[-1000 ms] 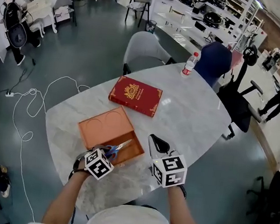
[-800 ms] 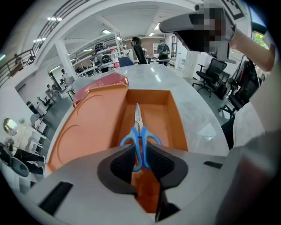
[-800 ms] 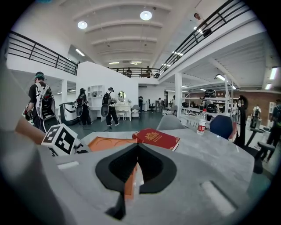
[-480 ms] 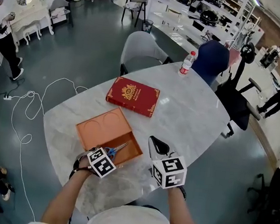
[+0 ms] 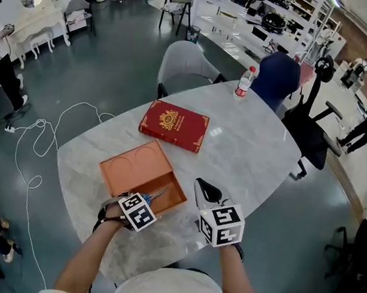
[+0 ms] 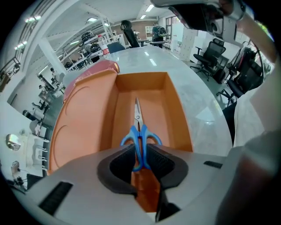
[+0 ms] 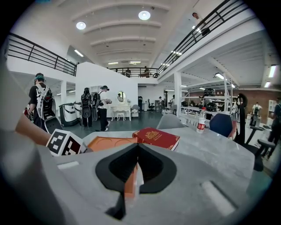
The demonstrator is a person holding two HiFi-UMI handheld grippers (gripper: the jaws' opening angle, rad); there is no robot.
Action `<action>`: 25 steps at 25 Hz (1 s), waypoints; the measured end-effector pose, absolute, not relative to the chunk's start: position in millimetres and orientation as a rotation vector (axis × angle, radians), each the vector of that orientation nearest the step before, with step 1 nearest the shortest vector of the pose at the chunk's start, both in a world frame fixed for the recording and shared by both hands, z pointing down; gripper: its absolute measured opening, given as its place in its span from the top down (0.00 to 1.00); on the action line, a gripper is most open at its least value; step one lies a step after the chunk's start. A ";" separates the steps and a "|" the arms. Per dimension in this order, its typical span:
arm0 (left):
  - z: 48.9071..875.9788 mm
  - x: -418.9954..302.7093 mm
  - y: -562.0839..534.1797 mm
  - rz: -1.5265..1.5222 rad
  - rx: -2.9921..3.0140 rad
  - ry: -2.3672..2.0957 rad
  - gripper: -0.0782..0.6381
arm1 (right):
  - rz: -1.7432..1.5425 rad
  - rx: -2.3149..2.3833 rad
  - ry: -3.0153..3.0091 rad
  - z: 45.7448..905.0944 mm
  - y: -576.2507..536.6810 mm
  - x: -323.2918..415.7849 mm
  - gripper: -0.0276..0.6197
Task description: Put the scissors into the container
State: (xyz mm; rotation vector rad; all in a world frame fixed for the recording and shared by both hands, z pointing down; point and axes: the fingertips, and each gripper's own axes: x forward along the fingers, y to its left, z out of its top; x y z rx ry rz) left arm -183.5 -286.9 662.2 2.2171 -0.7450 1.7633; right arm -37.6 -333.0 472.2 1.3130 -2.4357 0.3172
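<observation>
Pinching the scissors (image 6: 137, 119) by their blue handles, left tool (image 6: 139, 153) sits at the orange container's (image 6: 178, 115) near end, blades pointing away inside it; right tool (image 7: 137, 161) closed up, empty, over the surface (image 7: 210, 149).

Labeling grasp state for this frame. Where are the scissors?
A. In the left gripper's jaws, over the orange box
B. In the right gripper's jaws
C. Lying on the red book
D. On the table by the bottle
A: the left gripper has its jaws on the blue handles of the scissors, blades over the open orange box; the right gripper is shut on nothing.
</observation>
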 end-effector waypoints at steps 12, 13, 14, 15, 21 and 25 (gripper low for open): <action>662.2 -183.8 -284.7 1.777 2.238 -0.741 0.78 | 0.314 1.314 -2.429 471.2 -328.0 -36.9 0.95; 661.7 -183.5 -285.3 1.767 2.240 -0.745 0.78 | 0.313 1.314 -2.429 471.5 -328.1 -36.5 0.95; 661.2 -183.3 -285.8 1.758 2.242 -0.748 0.78 | 0.312 1.314 -2.429 471.7 -328.2 -36.1 0.95; 660.6 -183.0 -286.0 1.748 2.243 -0.750 0.78 | 0.311 1.313 -2.429 471.8 -328.3 -35.9 0.95; 657.1 -183.3 -285.8 1.723 2.248 -0.766 0.78 | 0.308 1.300 -2.435 471.6 -327.6 -37.1 0.95; 649.6 -188.8 -286.9 1.707 2.250 -0.824 0.78 | 0.299 1.278 -2.448 469.5 -326.0 -39.6 0.95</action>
